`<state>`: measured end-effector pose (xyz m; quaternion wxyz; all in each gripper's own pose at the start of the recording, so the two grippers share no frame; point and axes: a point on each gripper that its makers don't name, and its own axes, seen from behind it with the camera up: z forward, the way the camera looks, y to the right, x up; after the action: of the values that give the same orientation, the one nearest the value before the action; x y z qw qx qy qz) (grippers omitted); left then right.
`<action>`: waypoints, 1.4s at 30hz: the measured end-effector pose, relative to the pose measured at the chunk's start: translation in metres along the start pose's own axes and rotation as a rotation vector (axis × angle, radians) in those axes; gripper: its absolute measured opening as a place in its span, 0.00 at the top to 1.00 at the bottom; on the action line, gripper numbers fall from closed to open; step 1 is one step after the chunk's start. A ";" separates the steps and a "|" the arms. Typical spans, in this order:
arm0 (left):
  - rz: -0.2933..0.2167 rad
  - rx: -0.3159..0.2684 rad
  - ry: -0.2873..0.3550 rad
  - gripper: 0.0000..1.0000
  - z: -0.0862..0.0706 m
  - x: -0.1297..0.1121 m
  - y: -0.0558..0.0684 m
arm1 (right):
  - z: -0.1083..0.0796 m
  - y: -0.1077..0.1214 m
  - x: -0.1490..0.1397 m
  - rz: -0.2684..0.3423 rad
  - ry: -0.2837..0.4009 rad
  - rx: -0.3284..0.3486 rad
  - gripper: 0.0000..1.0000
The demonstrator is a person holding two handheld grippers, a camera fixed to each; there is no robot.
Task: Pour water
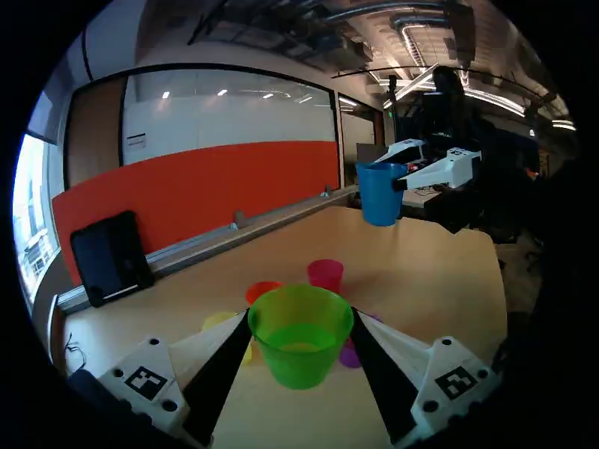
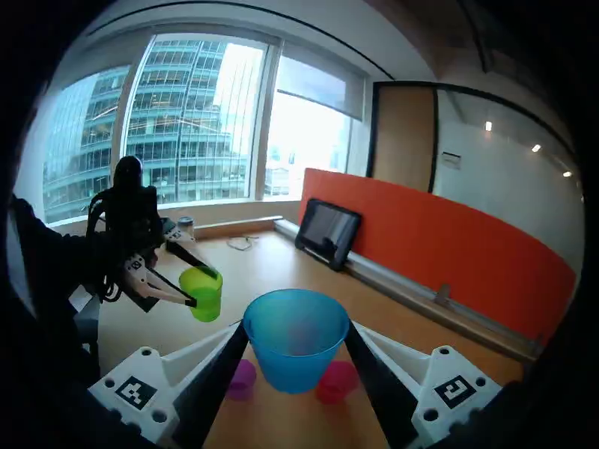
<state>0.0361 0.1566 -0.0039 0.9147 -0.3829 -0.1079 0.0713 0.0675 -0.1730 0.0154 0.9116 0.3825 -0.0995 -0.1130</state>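
In the left gripper view my left gripper (image 1: 301, 346) is shut on a green cup (image 1: 300, 334), held upright above the wooden table (image 1: 419, 262). Farther off, the right gripper (image 1: 408, 179) holds a blue cup (image 1: 380, 193) in the air. In the right gripper view my right gripper (image 2: 295, 355) is shut on the blue cup (image 2: 296, 349), upright and looking empty. The left gripper (image 2: 196, 283) with the green cup (image 2: 203, 293) hangs to the left, apart from the blue cup.
Small cups stand on the table under the grippers: pink (image 1: 326, 275), orange (image 1: 262, 289), yellow (image 1: 217, 321), purple (image 1: 350, 355); purple (image 2: 242, 378) and pink (image 2: 336, 381) too. A dark tablet (image 1: 111, 257) leans on the orange partition (image 1: 202, 187). Windows (image 2: 187, 127) lie beyond.
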 end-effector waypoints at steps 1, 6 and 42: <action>0.001 -0.004 -0.008 0.11 0.002 -0.002 0.001 | 0.001 -0.001 -0.005 -0.001 -0.009 0.004 0.06; 0.008 -0.028 -0.054 0.11 0.010 -0.017 0.005 | 0.006 -0.006 -0.032 -0.002 -0.061 0.028 0.06; 0.026 -0.142 -0.271 0.11 0.034 -0.102 0.027 | 0.026 -0.035 -0.171 -0.006 -0.327 0.152 0.06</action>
<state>-0.0725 0.1769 -0.0152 0.8615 -0.4347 -0.2301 0.1264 -0.1068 -0.1660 -0.0084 0.8513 0.4274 -0.2534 -0.1685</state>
